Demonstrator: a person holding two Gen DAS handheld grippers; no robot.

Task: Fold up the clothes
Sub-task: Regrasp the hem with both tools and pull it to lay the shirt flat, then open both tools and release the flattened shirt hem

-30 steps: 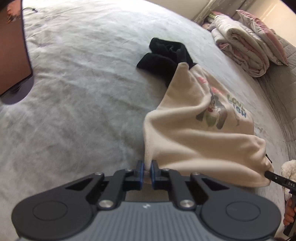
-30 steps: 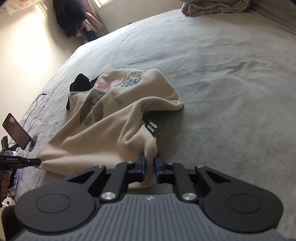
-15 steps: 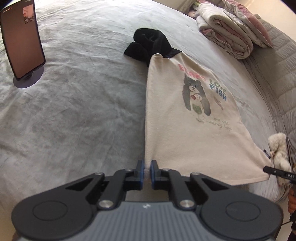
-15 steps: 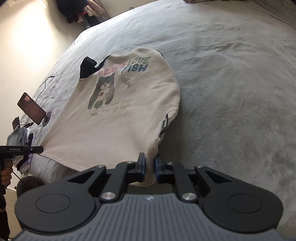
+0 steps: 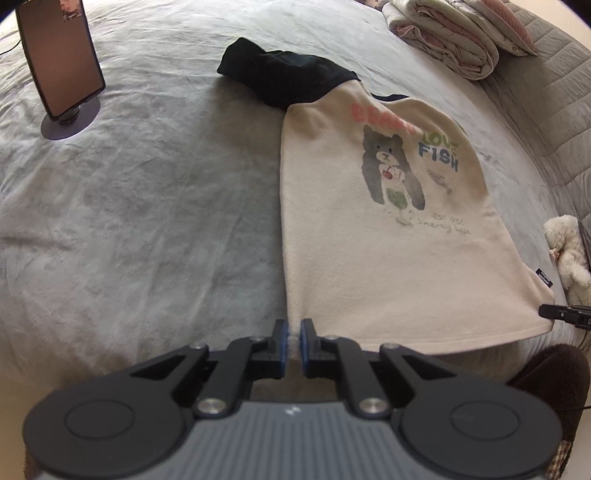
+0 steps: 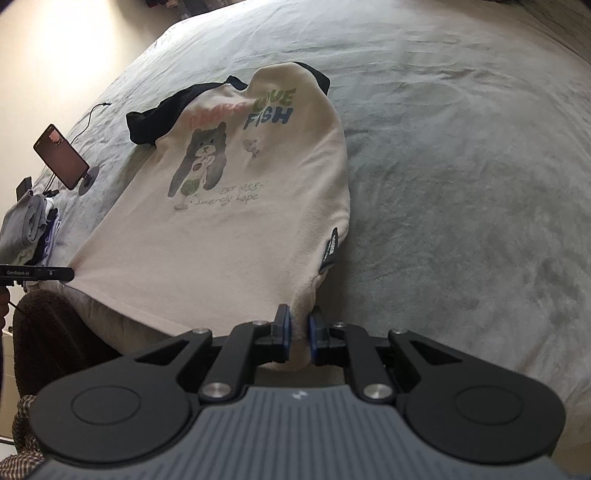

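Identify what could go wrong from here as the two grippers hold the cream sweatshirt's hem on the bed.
1. The left gripper and right gripper each pinch only a small bit of the sweatshirt; the hem could slip free.
2. The black sleeve lies bunched, so it may fold in crooked.
3. The phone on its stand could be knocked over.

bed: grey plush cover [image 5: 147,206], softly creased, carrying everything here
phone: dark screen on a round stand [image 5: 61,62], upright near the far left part of the bed
cable: thin dark lead [image 6: 90,114] lying on the cover beyond the phone
folded quilts: pink and white stack [image 5: 454,35] at the far right corner
plush toy: white, fluffy [image 5: 567,251], at the bed's right edge
clothes pile: grey and white garments [image 6: 29,225] at the near left edge
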